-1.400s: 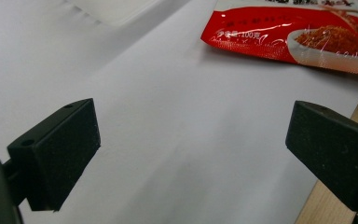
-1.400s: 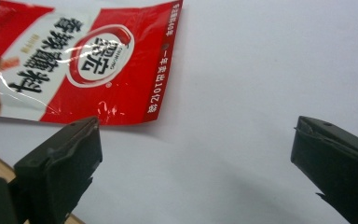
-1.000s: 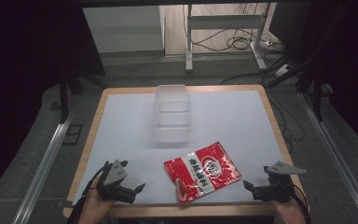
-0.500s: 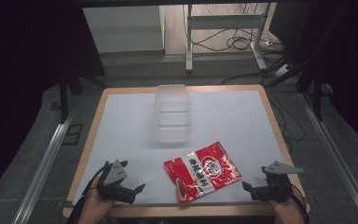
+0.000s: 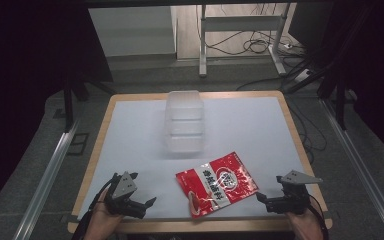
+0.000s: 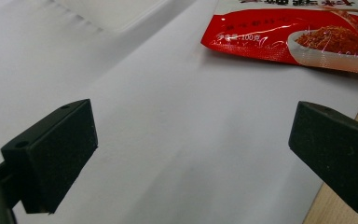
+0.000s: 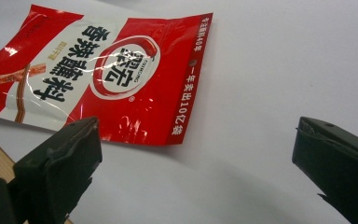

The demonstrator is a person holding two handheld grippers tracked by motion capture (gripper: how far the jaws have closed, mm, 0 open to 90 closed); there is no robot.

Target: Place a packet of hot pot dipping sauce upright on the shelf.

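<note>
High view: the table (image 5: 130,130) carries a clear tub (image 5: 184,122) mid-way back and a red pouch (image 5: 216,183) flat near the front edge, long axis slanting from front-left to back-right. Left gripper (image 5: 141,205) and right gripper (image 5: 266,198) flank the pouch, jaws wide apart and empty. The right one looks nearer, the pouch's corner just ahead-left of its jaws.
</note>
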